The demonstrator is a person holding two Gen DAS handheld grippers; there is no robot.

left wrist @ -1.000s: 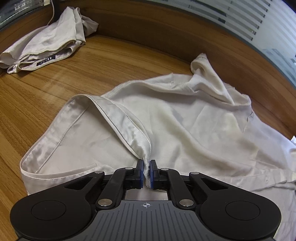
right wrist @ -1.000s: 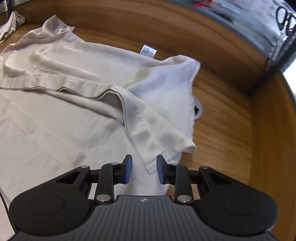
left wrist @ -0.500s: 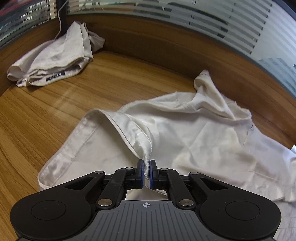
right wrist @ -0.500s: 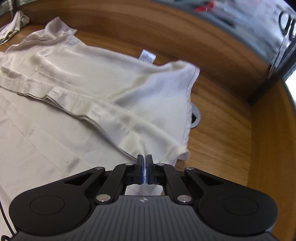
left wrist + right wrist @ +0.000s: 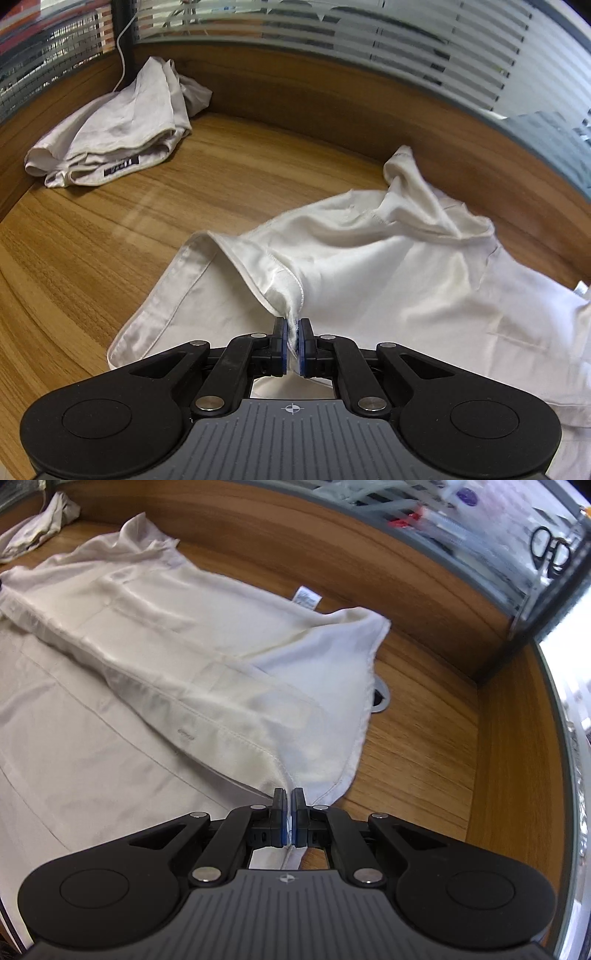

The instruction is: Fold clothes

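Since a second ago your right gripper (image 5: 289, 805) has clamped the white shirt (image 5: 221, 672) hem and lifted it, your left gripper (image 5: 291, 334) still pinching its bunched edge off the wooden table (image 5: 92, 258), folded garments (image 5: 118, 140) lying far off at ten o'clock.

To my left the wooden table (image 5: 85, 236) is bare and I can pass there. In the far left corner a folded cloth (image 5: 114, 129) blocks the way. On my right a bare strip of table (image 5: 417, 746) is free, but a low wooden wall (image 5: 513, 760) closes it.
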